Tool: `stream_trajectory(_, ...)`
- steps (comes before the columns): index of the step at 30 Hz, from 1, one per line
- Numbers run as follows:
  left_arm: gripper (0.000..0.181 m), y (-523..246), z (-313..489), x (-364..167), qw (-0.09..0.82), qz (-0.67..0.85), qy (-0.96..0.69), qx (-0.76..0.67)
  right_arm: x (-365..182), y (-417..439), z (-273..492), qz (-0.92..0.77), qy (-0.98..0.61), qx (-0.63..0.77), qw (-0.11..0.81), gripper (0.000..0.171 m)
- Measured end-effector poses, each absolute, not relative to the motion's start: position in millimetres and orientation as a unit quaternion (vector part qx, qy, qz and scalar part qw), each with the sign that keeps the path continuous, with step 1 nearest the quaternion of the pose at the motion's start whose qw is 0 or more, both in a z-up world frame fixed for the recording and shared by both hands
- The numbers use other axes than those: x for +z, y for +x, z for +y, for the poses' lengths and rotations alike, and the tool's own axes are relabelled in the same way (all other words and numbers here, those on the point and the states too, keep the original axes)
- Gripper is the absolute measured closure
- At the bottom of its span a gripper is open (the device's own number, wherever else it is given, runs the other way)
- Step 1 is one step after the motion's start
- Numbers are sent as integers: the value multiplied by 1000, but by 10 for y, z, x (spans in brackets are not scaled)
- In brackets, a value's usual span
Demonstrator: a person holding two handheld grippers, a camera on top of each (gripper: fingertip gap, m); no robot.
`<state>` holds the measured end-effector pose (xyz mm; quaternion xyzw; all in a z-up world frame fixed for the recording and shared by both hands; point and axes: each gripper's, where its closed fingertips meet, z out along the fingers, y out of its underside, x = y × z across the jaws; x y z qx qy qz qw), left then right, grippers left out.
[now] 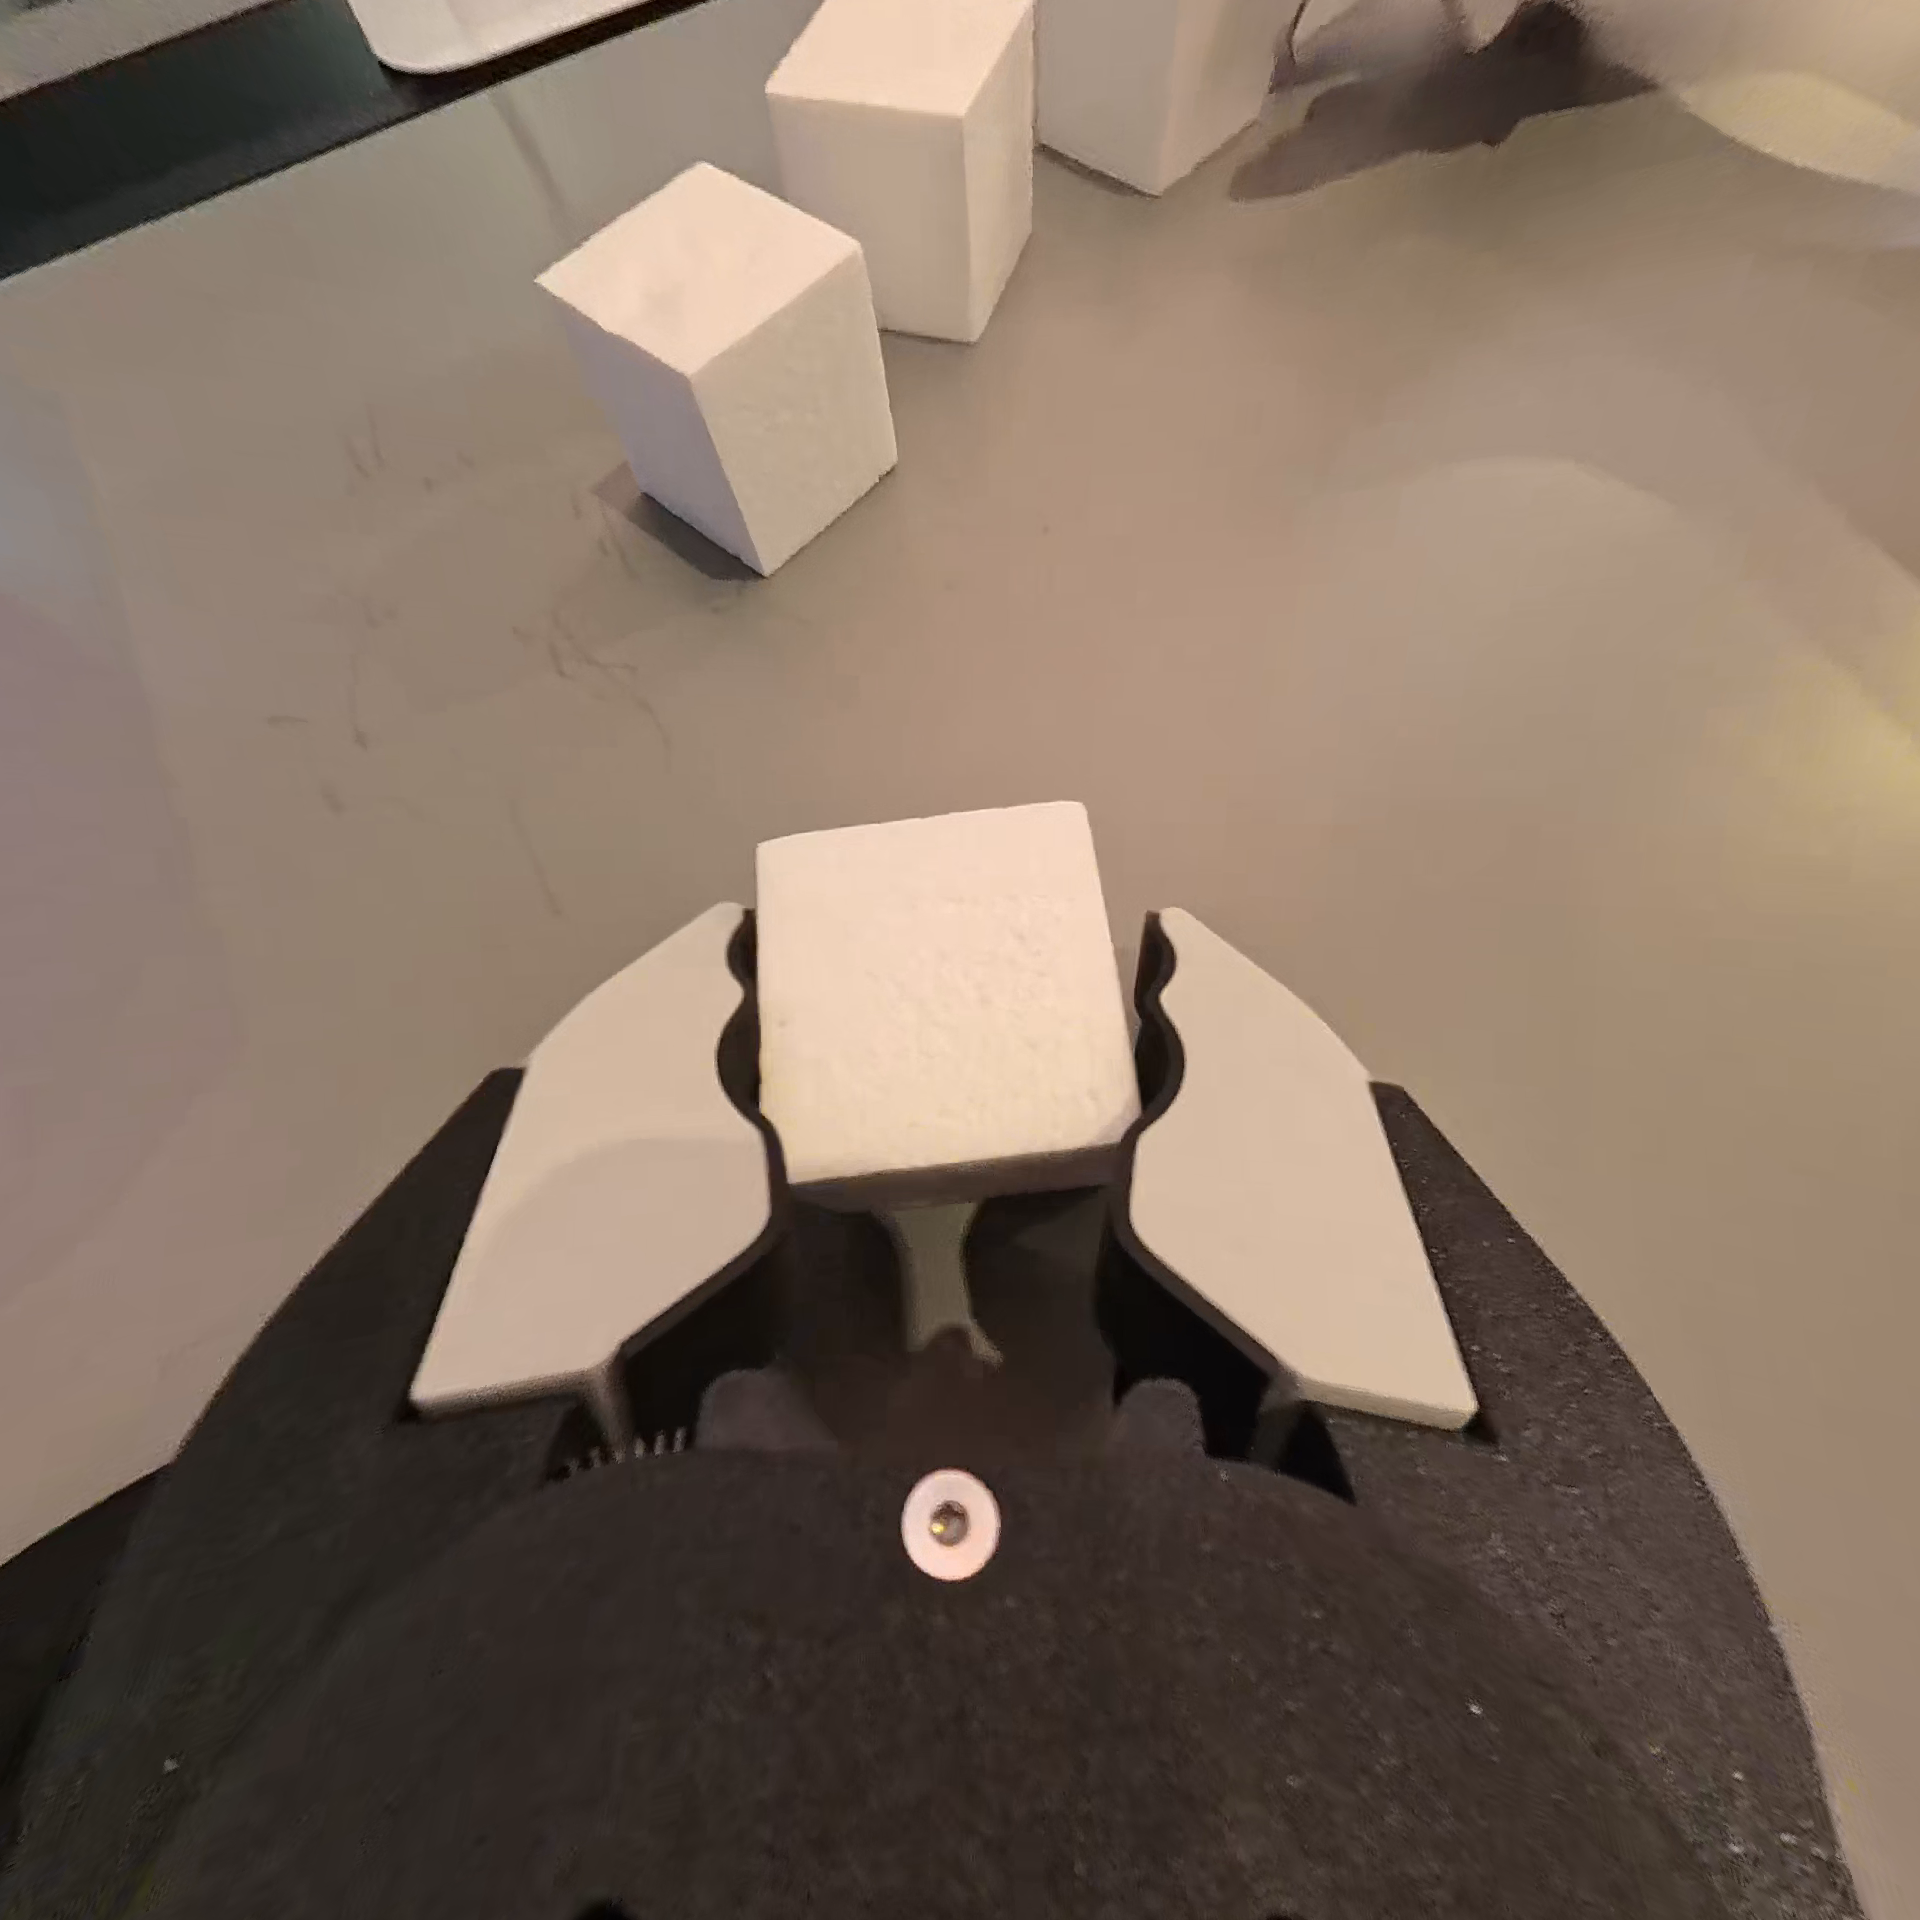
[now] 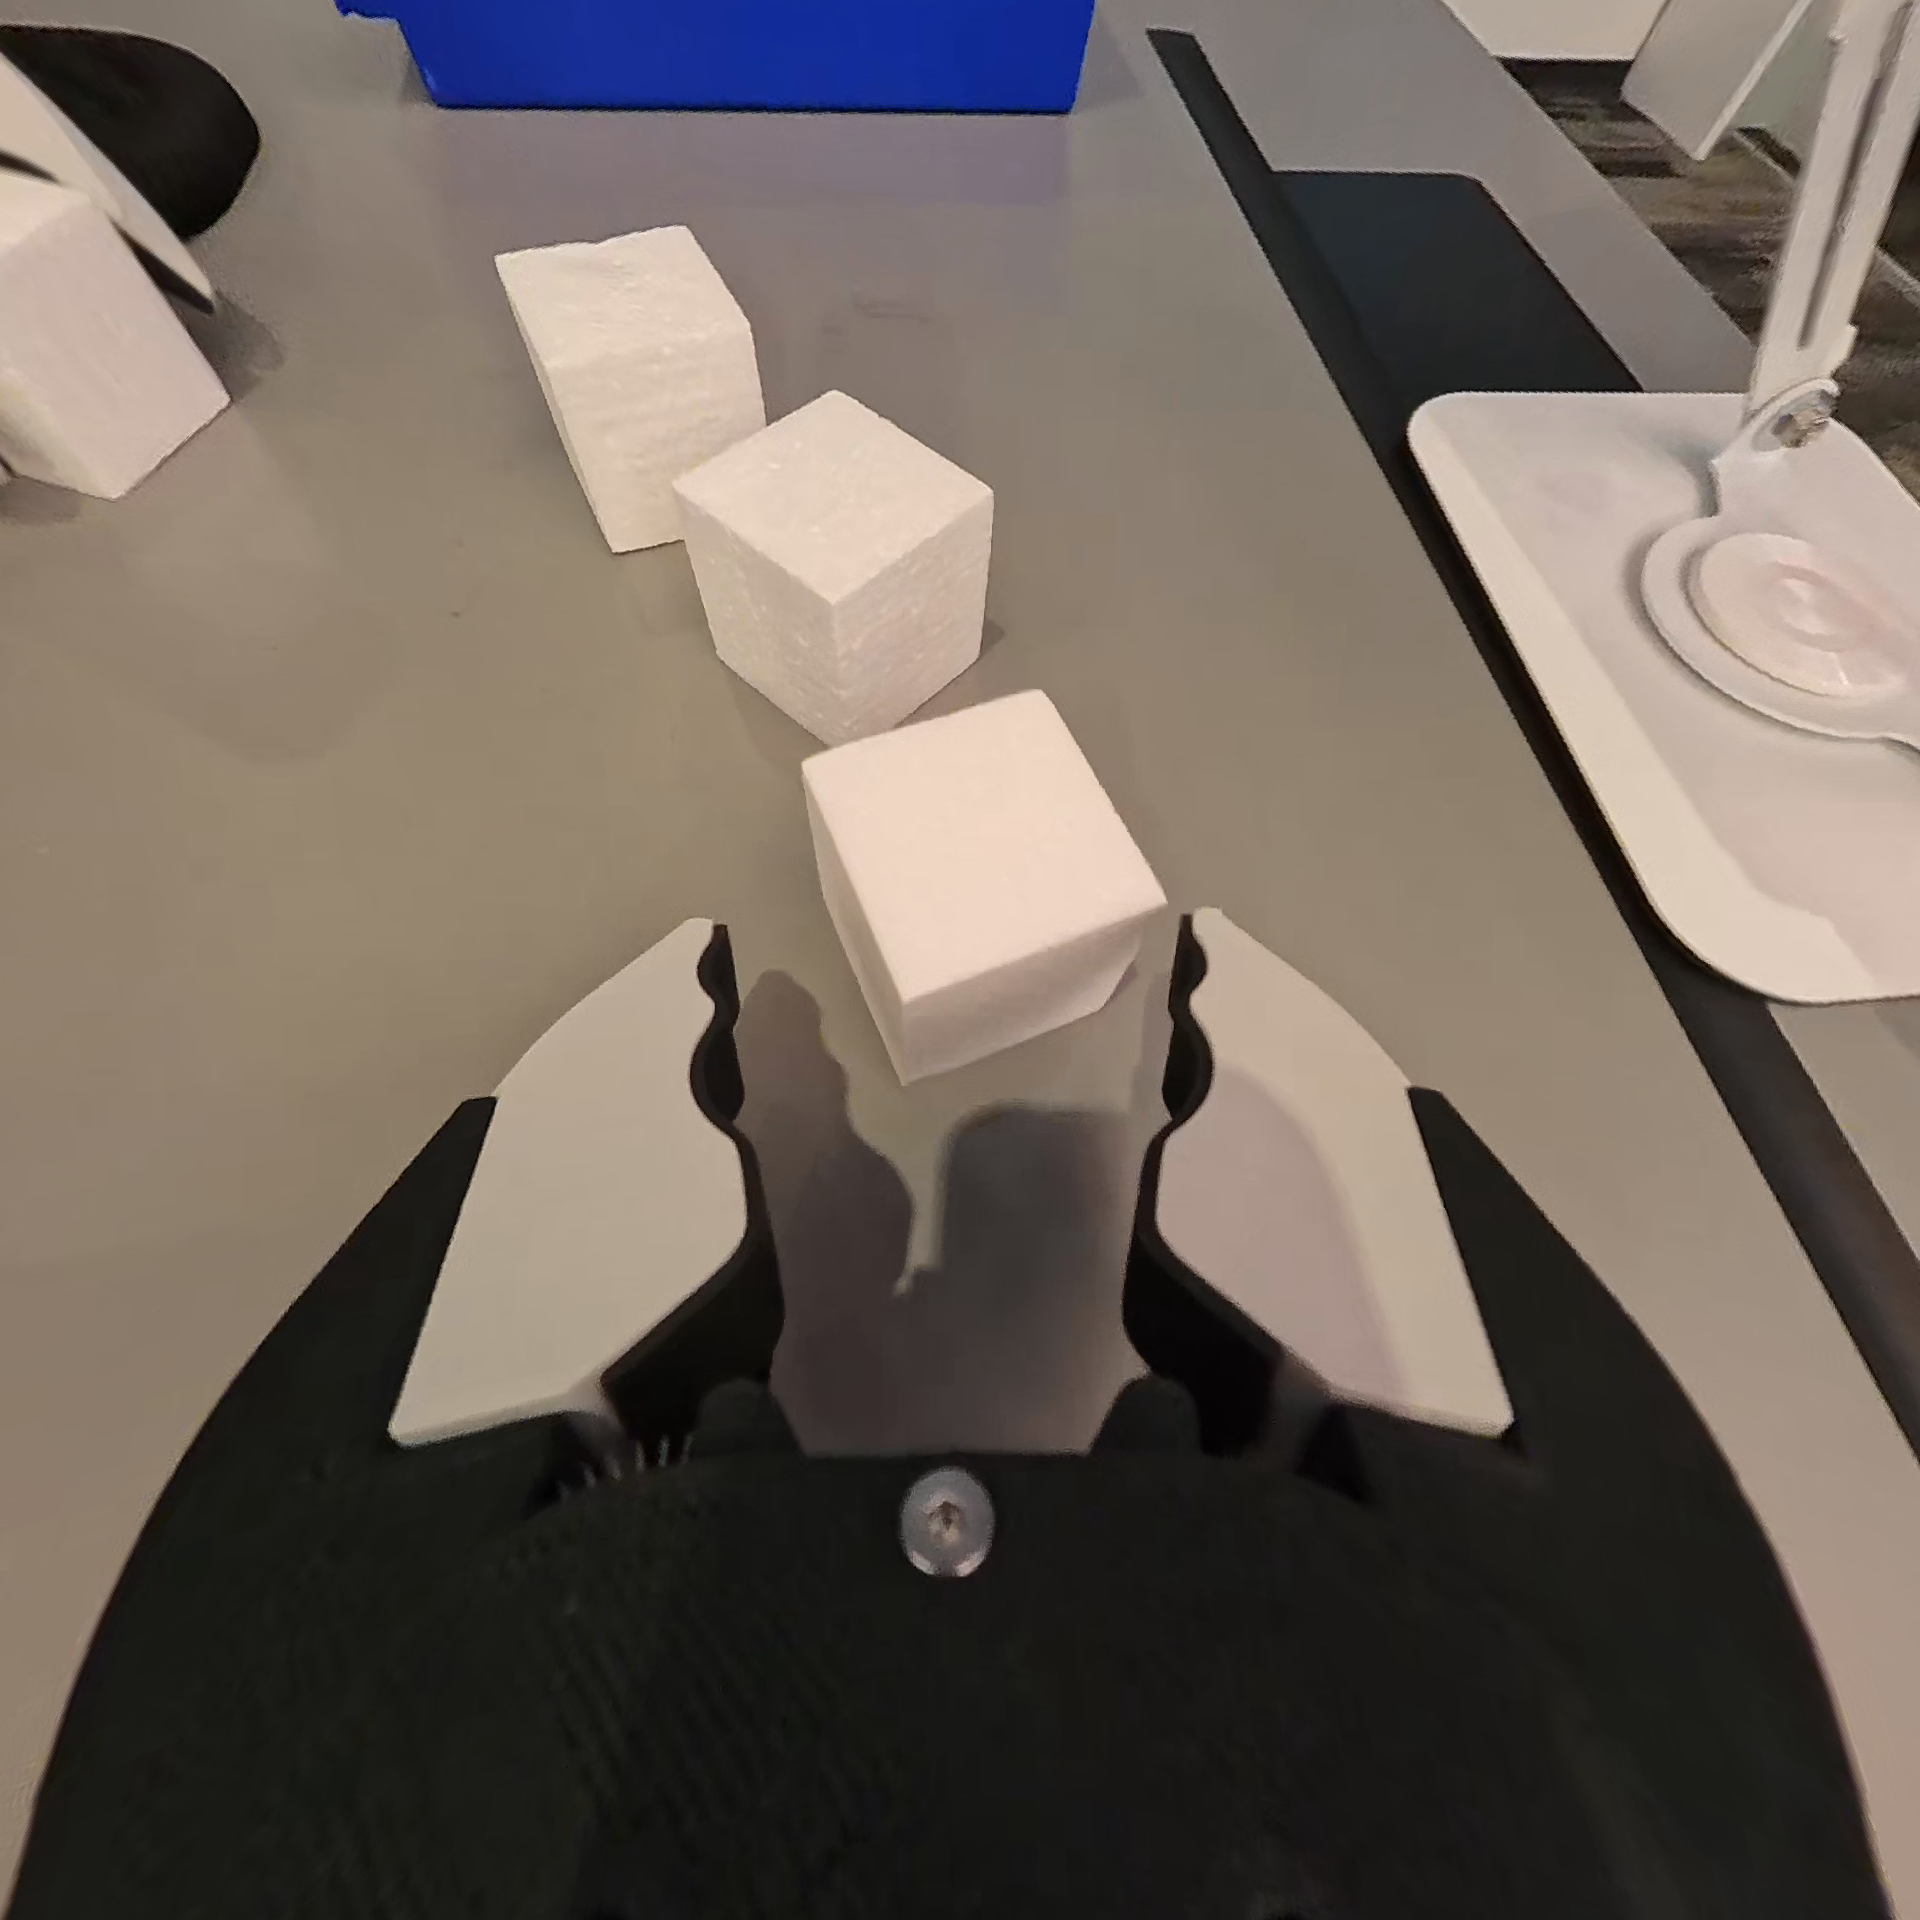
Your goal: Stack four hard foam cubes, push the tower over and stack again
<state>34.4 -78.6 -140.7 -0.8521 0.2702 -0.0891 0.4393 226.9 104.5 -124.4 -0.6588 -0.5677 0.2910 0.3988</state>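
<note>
Grey tabletop (image 2: 312,779) with four white hard foam cubes lying unstacked.
Blue bin (image 2: 748,52) and white stand base (image 2: 1558,727) flank three loose cubes (image 2: 842,582); right gripper (image 2: 951,951) spread just short of the nearest (untouched), left gripper (image 1: 940,925) pinching the fourth cube (image 1: 935,1008).

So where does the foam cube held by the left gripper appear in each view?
Left wrist view: the held cube is low centre, clamped in the left gripper.
Right wrist view: the held cube sits at the far left edge, partly cut off.
Shared landmark: the middle cube of the three in a row on the grey table.
</note>
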Motion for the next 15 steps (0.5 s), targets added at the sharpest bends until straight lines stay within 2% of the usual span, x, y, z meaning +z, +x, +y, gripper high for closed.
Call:
stream_trajectory(6, 112, 332, -804, -1390, 439, 259, -854, -108, -1291, 2201, 1094, -573, -659, 285, 395, 91)
stream_trajectory(8, 112, 321, -816, -1406, 435, 257, -856, -107, -1333, 2215, 1118, -574, -662, 274, 396, 101)
stream_trajectory(9, 112, 314, -816, -1412, 434, 257, -857, -106, -1343, 2215, 1104, -575, -663, 277, 391, 111)
stream_trajectory(15, 112, 307, -818, -1328, 440, 259, -853, -109, -1274, 2229, 1030, -567, -664, 281, 399, 112)
